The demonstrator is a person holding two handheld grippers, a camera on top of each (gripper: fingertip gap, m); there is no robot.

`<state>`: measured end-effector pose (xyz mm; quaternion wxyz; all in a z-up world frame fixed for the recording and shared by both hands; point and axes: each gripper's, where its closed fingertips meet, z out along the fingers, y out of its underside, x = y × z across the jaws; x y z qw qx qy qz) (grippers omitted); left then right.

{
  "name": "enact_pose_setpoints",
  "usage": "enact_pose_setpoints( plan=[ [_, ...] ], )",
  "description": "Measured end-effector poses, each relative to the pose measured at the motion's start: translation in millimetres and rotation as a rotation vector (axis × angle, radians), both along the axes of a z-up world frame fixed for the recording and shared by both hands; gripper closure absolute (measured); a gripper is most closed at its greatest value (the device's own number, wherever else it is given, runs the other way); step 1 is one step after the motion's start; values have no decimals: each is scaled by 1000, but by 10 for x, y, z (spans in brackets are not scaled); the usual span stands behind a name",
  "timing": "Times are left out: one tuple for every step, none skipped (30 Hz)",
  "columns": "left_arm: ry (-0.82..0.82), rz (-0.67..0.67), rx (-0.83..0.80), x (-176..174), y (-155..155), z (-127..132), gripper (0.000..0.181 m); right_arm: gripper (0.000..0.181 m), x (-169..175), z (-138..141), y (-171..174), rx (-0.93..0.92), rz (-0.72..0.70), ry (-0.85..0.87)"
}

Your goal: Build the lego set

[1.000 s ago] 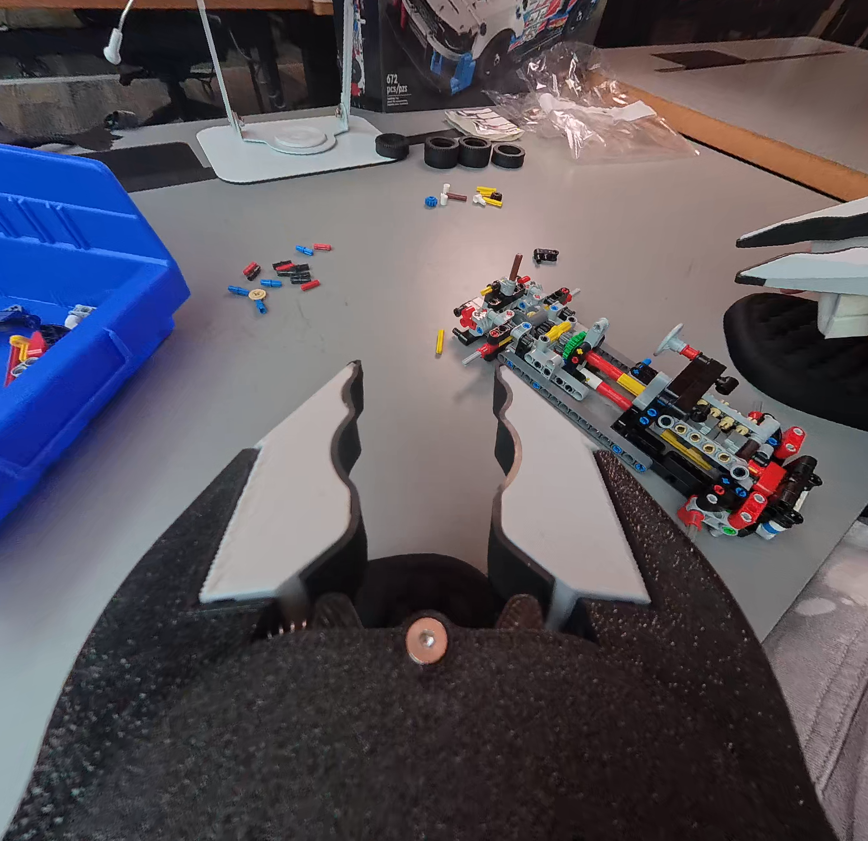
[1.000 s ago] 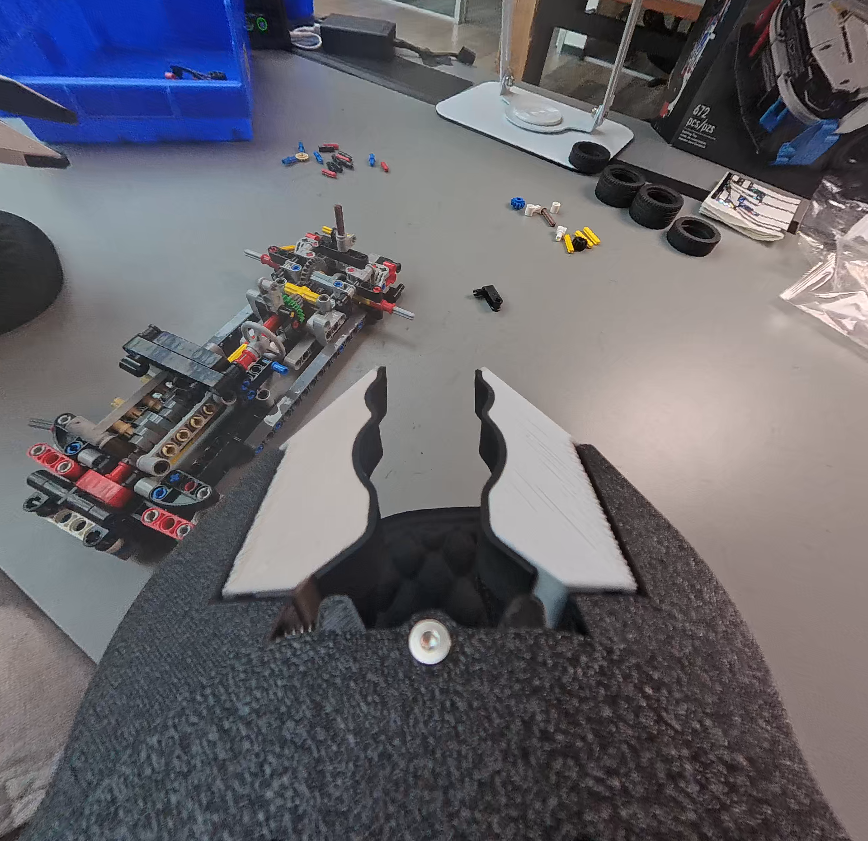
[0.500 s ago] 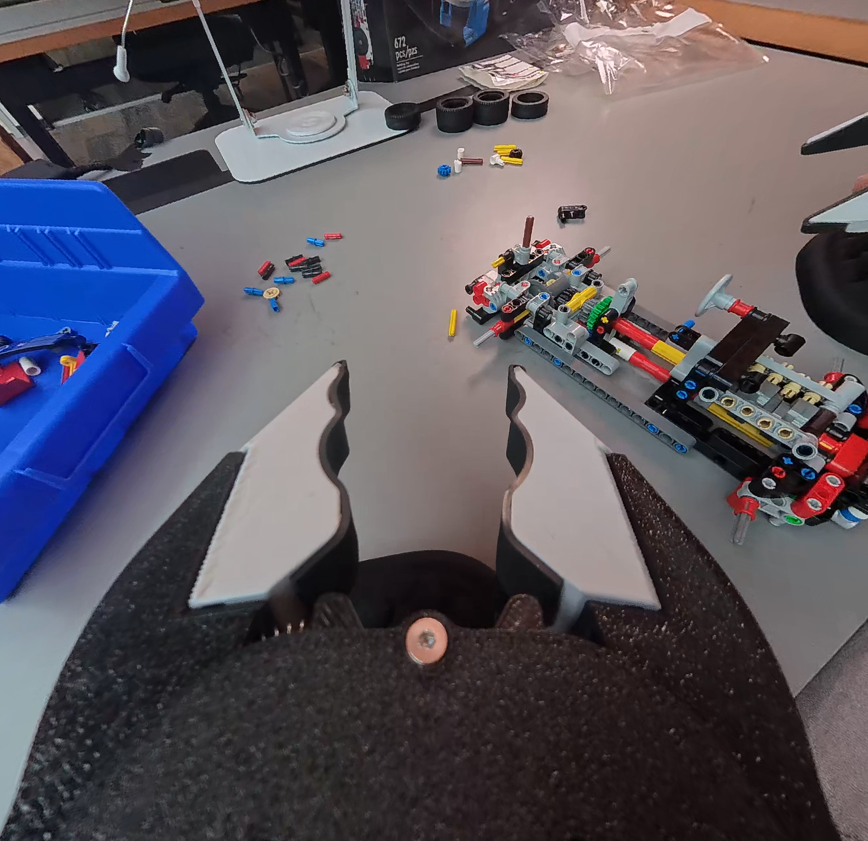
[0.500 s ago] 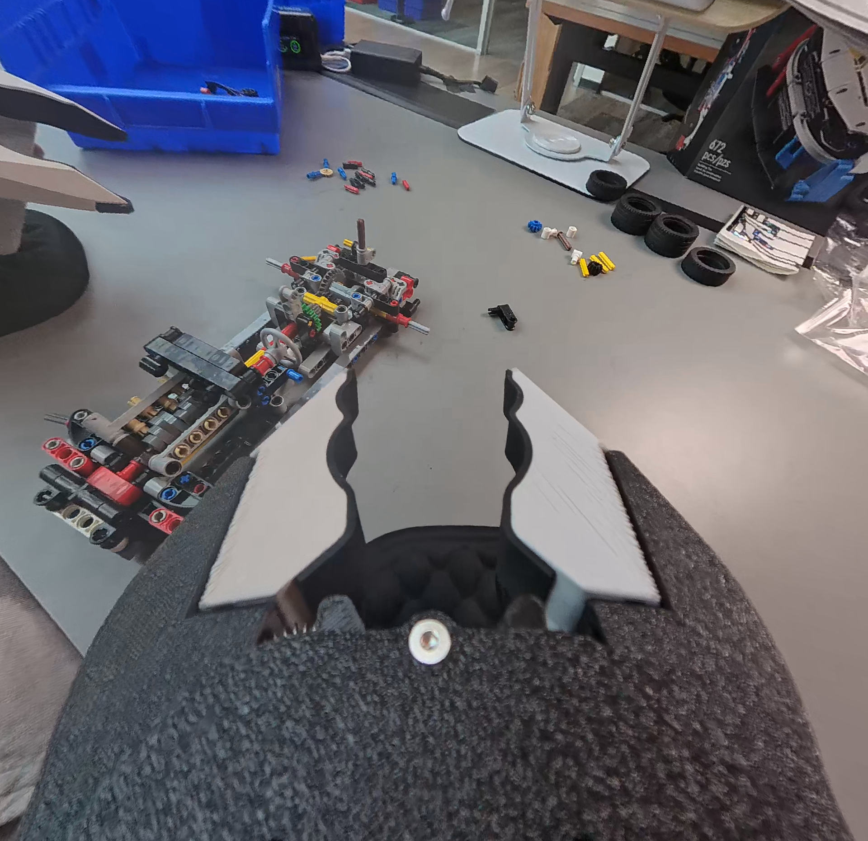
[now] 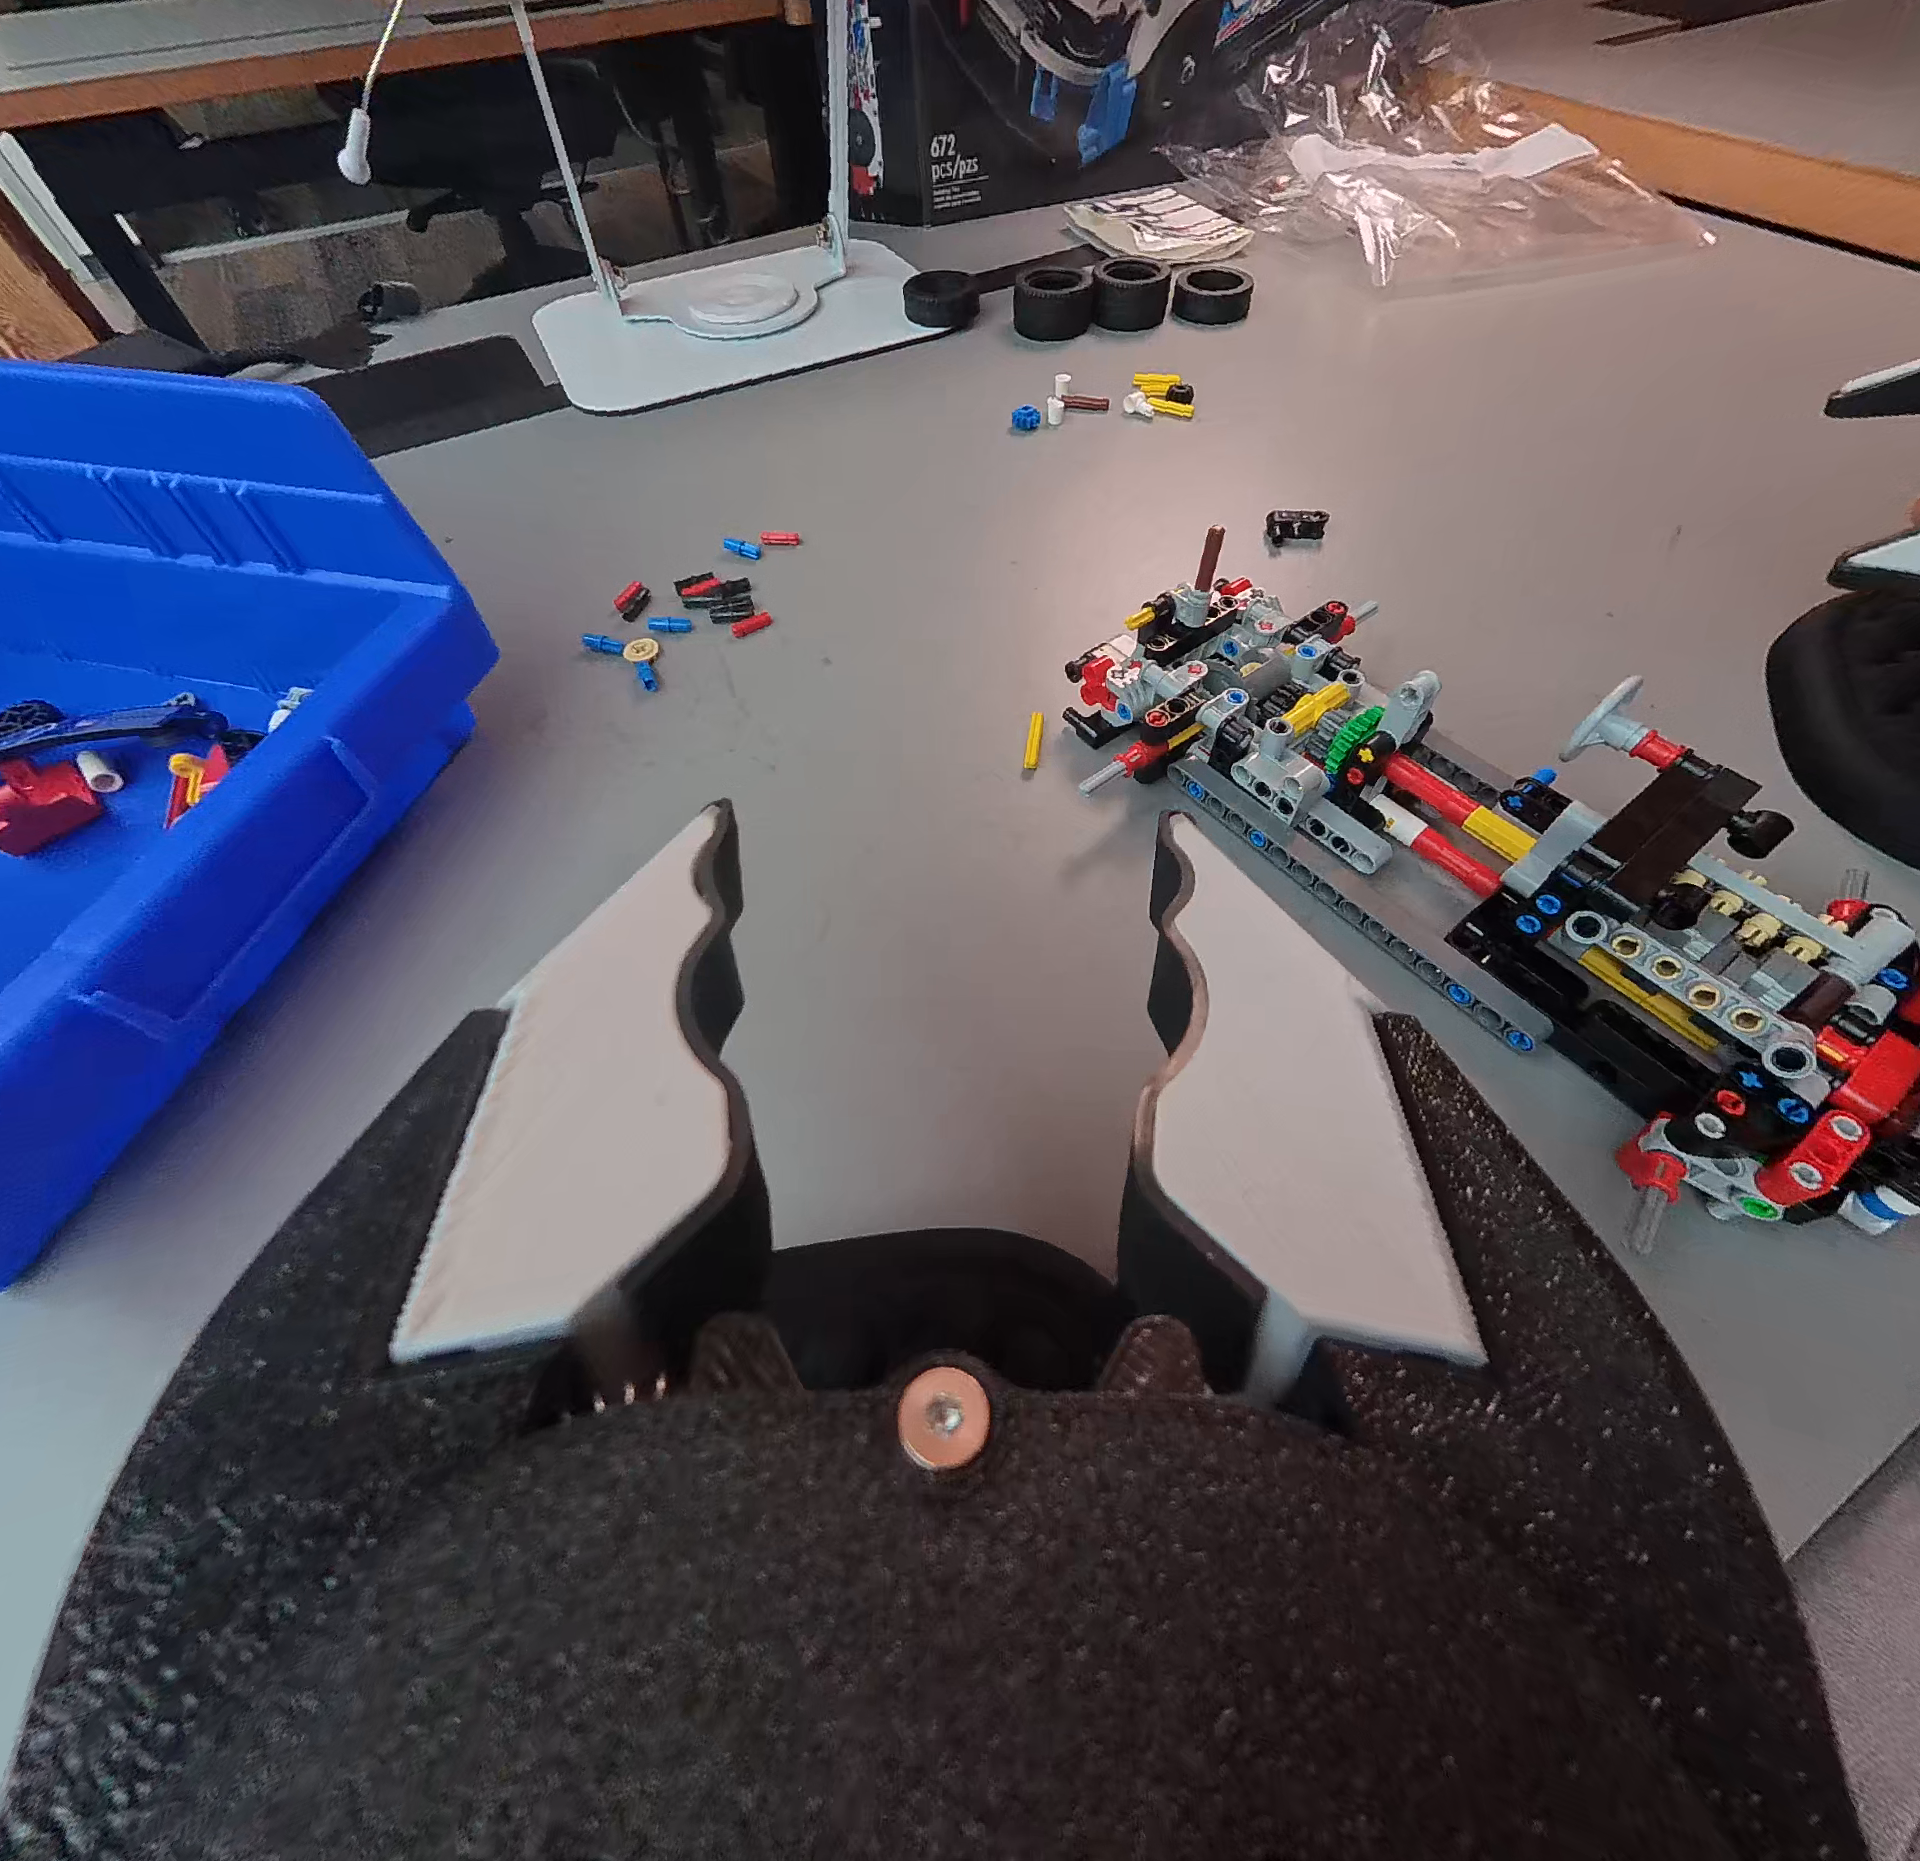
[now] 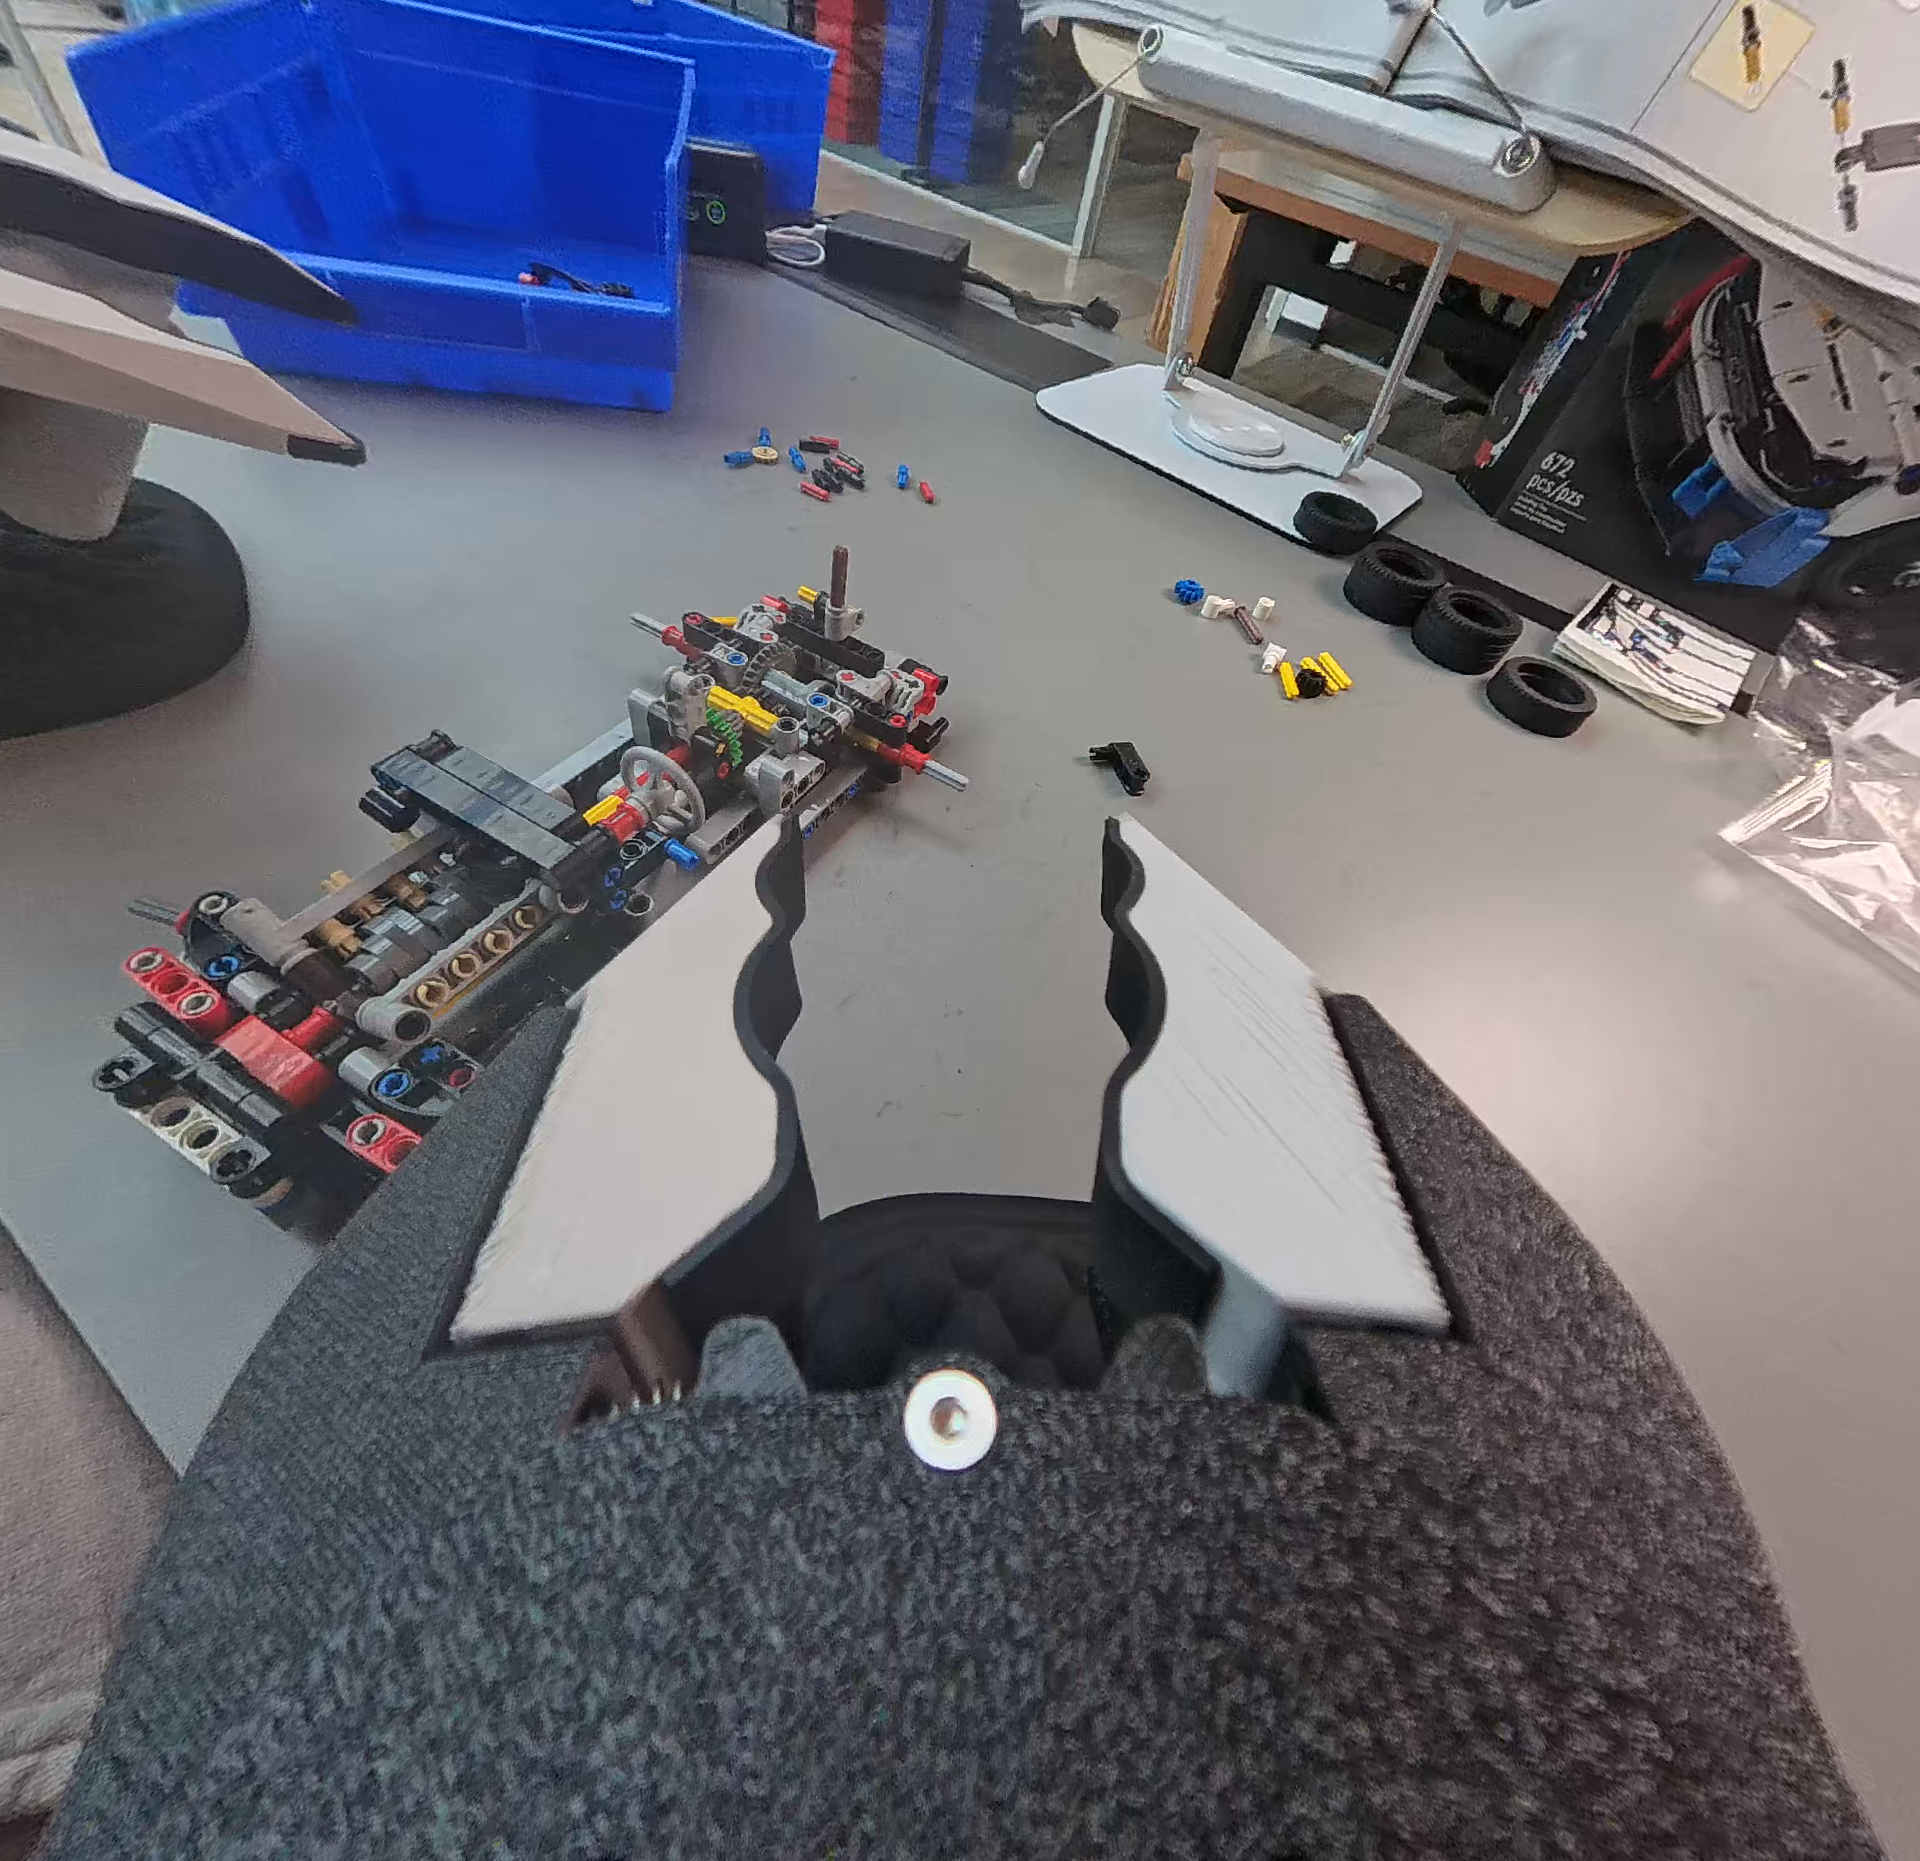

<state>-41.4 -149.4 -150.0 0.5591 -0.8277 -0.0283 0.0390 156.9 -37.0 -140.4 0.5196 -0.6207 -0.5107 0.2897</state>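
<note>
A partly built lego car chassis (image 5: pixel 1455 855) lies on the grey table, right of my left gripper (image 5: pixel 945 824), which is open and empty above the bare table. In the right wrist view the chassis (image 6: pixel 540 855) lies left of my right gripper (image 6: pixel 951 835), also open and empty. A small black piece (image 6: pixel 1120 764) lies just beyond the right gripper; it also shows in the left wrist view (image 5: pixel 1297 525). Loose pins (image 5: pixel 696 606) and a second small pile (image 5: pixel 1117 403) lie farther back.
A blue bin (image 5: pixel 187 772) with parts stands at the left. Several black tyres (image 5: pixel 1101 294), a stand base (image 5: pixel 727 325), the set's box (image 5: pixel 1039 76) and clear bags (image 5: pixel 1434 149) line the back. The instruction booklet (image 6: pixel 1558 45) sits on the stand.
Both grippers have opened wider and drawn back and up from the table. The chassis and loose pieces have not moved.
</note>
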Motion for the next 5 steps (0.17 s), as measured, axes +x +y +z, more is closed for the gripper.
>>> enact_pose_setpoints(
  plan=[
    [-6,5,-17,-13,10,-28,102,126,-6,-5,-15,18,2,-6],
    [-14,10,-36,-24,20,-58,102,126,-6,-1,-25,34,2,-7],
    [-22,9,-54,-27,31,-89,101,127,-1,11,-25,46,-4,-1],
    [-29,7,-69,-28,38,-114,99,127,9,26,-18,53,-12,8],
    [-34,8,-78,-32,43,-128,98,128,17,42,-15,55,-16,18]
  ],
)
